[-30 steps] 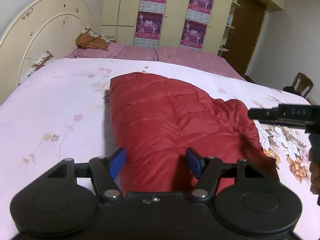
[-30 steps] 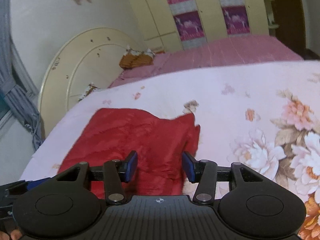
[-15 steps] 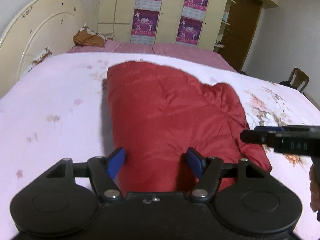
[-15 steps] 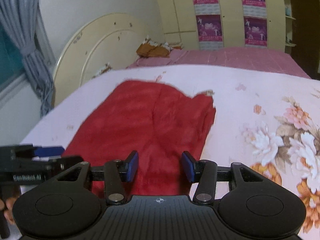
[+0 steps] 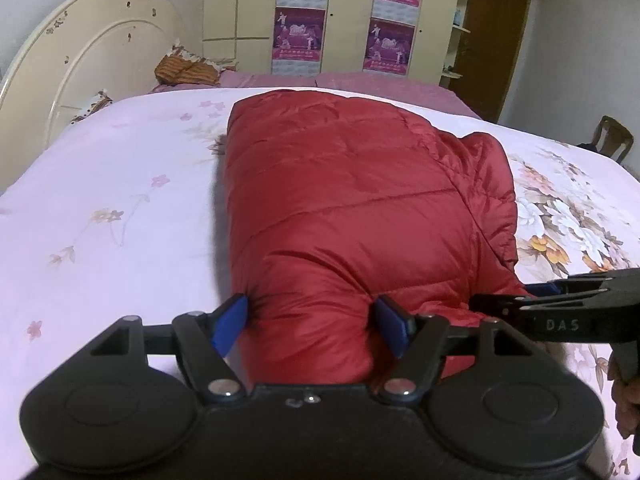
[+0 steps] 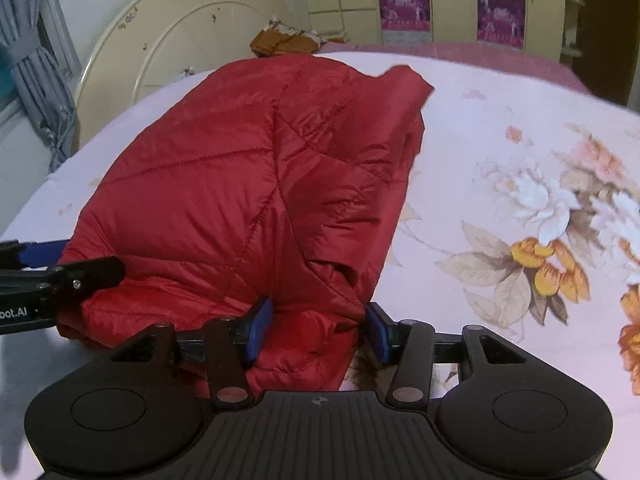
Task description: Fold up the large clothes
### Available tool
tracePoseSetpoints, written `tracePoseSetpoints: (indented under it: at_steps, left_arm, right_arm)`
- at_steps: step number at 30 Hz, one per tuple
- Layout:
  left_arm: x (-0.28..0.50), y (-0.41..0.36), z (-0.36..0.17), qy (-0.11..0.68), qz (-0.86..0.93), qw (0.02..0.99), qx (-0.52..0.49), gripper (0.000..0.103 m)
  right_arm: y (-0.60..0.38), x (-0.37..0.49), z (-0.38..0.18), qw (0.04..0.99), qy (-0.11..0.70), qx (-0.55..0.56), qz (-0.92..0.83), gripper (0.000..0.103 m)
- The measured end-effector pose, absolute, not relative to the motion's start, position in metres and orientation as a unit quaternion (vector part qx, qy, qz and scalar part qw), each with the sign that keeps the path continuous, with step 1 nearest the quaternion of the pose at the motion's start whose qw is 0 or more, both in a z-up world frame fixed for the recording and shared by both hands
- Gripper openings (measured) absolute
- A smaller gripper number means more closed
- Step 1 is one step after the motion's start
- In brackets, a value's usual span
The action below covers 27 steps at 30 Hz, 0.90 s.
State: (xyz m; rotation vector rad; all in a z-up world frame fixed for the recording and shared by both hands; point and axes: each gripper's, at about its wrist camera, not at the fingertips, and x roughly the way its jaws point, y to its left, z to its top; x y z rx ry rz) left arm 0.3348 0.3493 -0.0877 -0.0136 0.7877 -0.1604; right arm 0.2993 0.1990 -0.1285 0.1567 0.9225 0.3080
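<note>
A red quilted down jacket lies folded lengthwise on the bed; it also shows in the right wrist view. My left gripper is open, its blue pads on either side of the jacket's near left end. My right gripper is open around the near right end, with red fabric between the pads. The right gripper's tip shows at the right edge of the left wrist view, and the left gripper's tip at the left edge of the right wrist view.
The bed has a pink floral quilt, with big flowers on the right. A cream headboard and an orange pillow are at the far left. Wardrobes, a door and a chair stand behind.
Both grippers have moved down and forward to the jacket's near edge. The fabric now sits between the pads of each one. The jaws stayed open.
</note>
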Motion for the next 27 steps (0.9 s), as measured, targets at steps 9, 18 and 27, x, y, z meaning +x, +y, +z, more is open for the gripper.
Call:
tracePoseSetpoints:
  at_steps: [9, 18, 27]
  left_arm:
    - [0.343, 0.346, -0.087, 0.417, -0.042, 0.907, -0.043, 0.099]
    - [0.339, 0.334, -0.076, 0.453, 0.032, 0.889, -0.051, 0.103]
    - [0.254, 0.309, -0.014, 0.402, 0.050, 0.913, -0.053, 0.103]
  right_arm:
    - [0.194, 0.301, -0.126, 0.874, 0.455, 0.082, 0.151, 0.049]
    - [0.196, 0.308, -0.124, 0.874, 0.467, 0.058, 0.124, 0.081]
    - [0.165, 0.231, -0.060, 0.898, 0.405, 0.095, 0.143, 0.084]
